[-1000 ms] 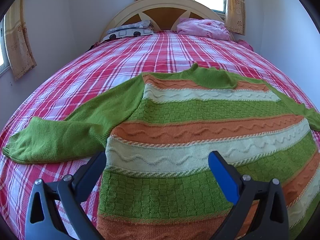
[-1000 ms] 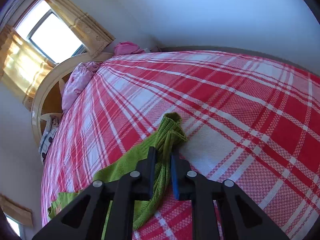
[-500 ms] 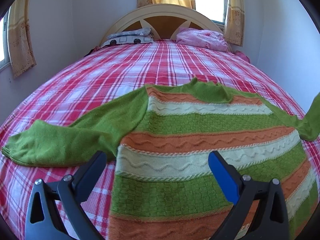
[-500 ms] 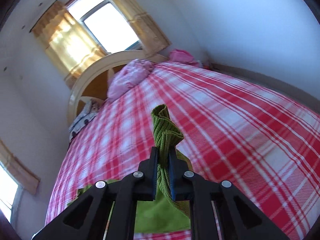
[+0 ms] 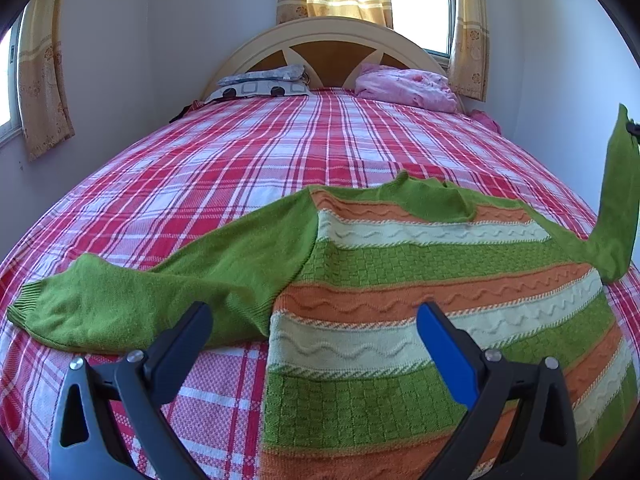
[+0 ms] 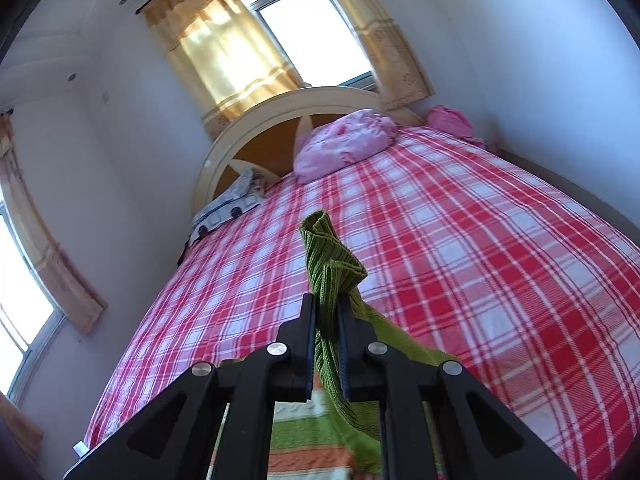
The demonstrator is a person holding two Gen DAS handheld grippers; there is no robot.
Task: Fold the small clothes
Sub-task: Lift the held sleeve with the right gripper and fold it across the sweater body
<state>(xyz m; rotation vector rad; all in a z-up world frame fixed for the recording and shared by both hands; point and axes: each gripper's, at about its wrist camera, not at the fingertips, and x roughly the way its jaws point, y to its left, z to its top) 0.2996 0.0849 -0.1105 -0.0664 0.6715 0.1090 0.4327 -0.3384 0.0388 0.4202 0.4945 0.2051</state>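
Note:
A small knitted sweater (image 5: 420, 280) with green, orange and cream stripes lies flat on the red plaid bed (image 5: 260, 160). Its left green sleeve (image 5: 140, 300) stretches out flat toward the bed's left side. My left gripper (image 5: 312, 332) hovers open over the sweater's lower left edge, nothing between its fingers. The right green sleeve (image 5: 620, 200) is lifted high off the bed at the right edge of the left wrist view. My right gripper (image 6: 326, 320) is shut on that sleeve's ribbed cuff (image 6: 328, 256), which sticks up beyond the fingertips.
A cream headboard (image 5: 332, 36) stands at the far end, with a grey patterned pillow (image 5: 264, 84) and a pink bundle (image 5: 404, 86) in front of it. Curtained windows (image 6: 280, 32) are behind. A wall (image 5: 560, 80) runs close along the bed's right side.
My right gripper has risen from the bed with the sleeve cuff, pulling the right sleeve up into the air. The left gripper has shifted slightly along the sweater's lower left edge, still open.

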